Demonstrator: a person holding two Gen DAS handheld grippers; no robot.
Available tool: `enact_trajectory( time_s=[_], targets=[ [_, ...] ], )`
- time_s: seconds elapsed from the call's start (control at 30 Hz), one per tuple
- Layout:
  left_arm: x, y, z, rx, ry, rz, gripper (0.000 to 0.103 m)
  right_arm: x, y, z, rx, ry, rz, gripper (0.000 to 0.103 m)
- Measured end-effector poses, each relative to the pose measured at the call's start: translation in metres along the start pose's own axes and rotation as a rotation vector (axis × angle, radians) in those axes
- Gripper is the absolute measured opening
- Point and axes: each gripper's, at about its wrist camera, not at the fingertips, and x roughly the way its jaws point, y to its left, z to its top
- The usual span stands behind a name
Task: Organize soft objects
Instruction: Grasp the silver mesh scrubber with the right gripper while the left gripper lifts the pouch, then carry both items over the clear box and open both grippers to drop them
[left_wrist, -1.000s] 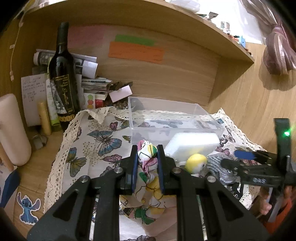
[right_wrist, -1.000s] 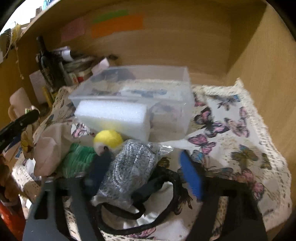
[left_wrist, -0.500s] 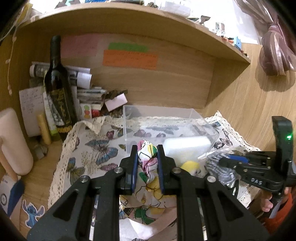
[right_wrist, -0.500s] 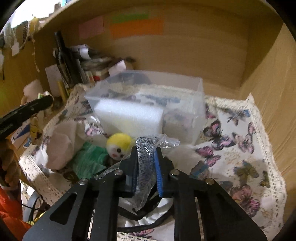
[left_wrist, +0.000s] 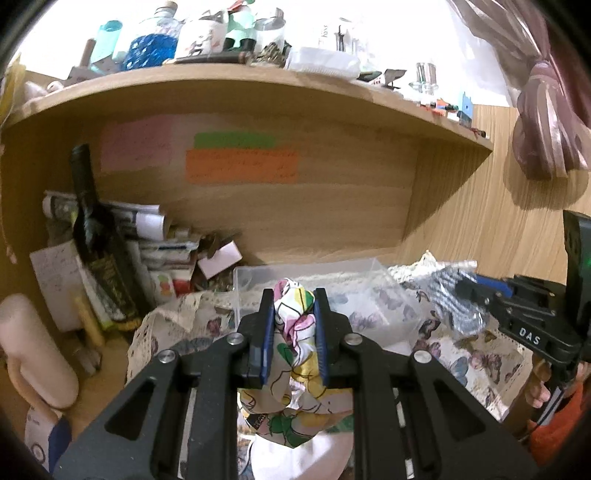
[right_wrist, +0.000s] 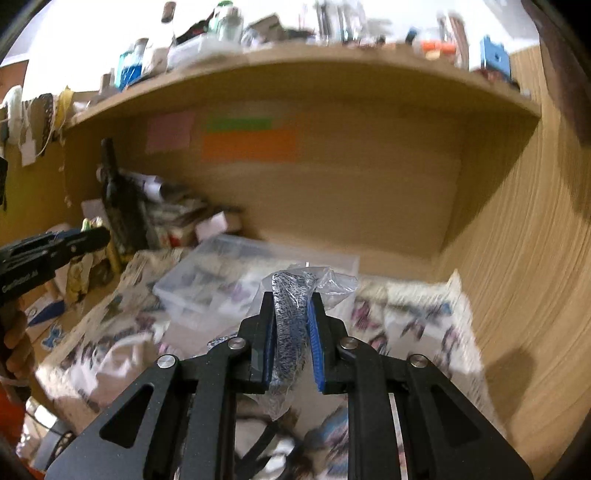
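Floral cloth (left_wrist: 294, 332) and bagged grey fabric (right_wrist: 290, 325), each clamped between fingers, now higher above the clear bin (left_wrist: 314, 280)

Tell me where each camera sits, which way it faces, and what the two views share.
Left wrist: sits behind the left tool, facing the desk alcove; its fingers clamp a floral cloth; the right tool and a hand show at right.
Right wrist: sits behind the right tool, facing the same alcove, blurred; it clamps a bagged grey textile; the left tool shows at left.
Shared: clear plastic box, wine bottle, orange note, butterfly cloth.
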Motion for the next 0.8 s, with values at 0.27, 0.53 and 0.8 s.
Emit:
enact_trajectory(
  time_s=[0.27,0.53,0.8],
  targets=[
    [0.035,-0.001,0.03,0.014,0.038,-0.015,0.019,0.023,-0.011,0.031,0.006,-0.026,0.002,0.015],
    [0.096,0.002,0.032,0.033,0.16,-0.035,0.019,0.077,-0.006,0.029,-0.02,0.088,0.017,0.015],
    [0.158,0.0,0.02,0.096,0.291,-0.059,0.019,0.133,-0.005,0.015,-0.052,0.232,0.018,0.015]
  ],
)
